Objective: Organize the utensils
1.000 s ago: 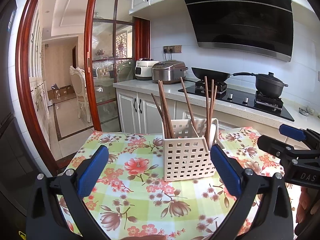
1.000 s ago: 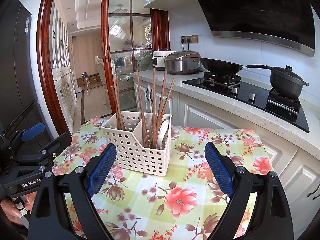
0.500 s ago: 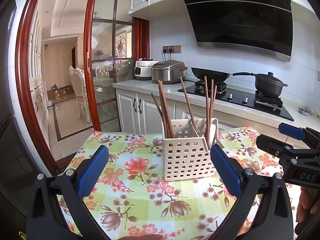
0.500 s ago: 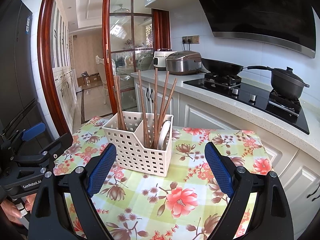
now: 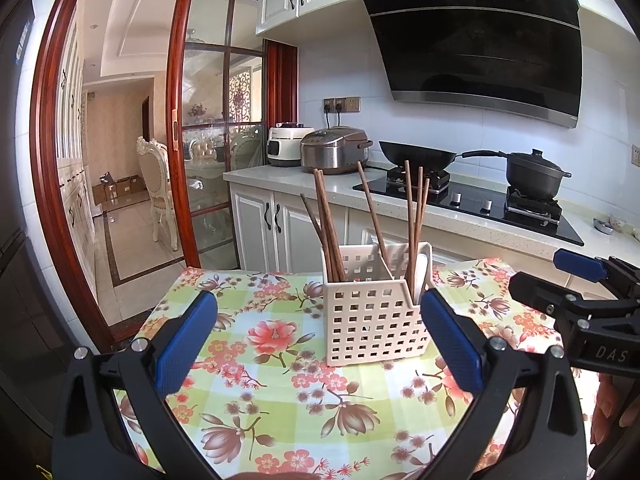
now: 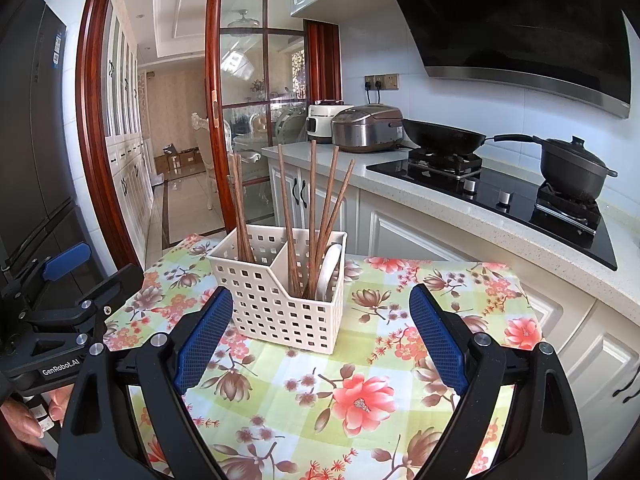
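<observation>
A white perforated utensil holder (image 5: 376,324) (image 6: 280,308) with two compartments stands on the floral tablecloth (image 5: 280,384) (image 6: 360,396). Several brown chopsticks (image 5: 330,224) (image 6: 314,216) stand upright in both compartments, and a white spoon (image 5: 420,276) (image 6: 328,270) leans in the right-hand one. My left gripper (image 5: 320,344) is open with nothing between its blue pads, just short of the holder. My right gripper (image 6: 320,340) is open too, empty, facing the holder from the other side. Each gripper also appears at the edge of the other's view.
Behind the table runs a white counter (image 5: 288,180) with a rice cooker (image 5: 334,150), a wok (image 5: 416,156) and a lidded pot (image 5: 534,174) on a black hob. A red-framed glass sliding door (image 5: 180,148) opens to a dining room on the left.
The right wrist view has shifted slightly, so the holder sits a little more to the right and nearer. The left view is nearly unchanged. Both grippers stay open.
</observation>
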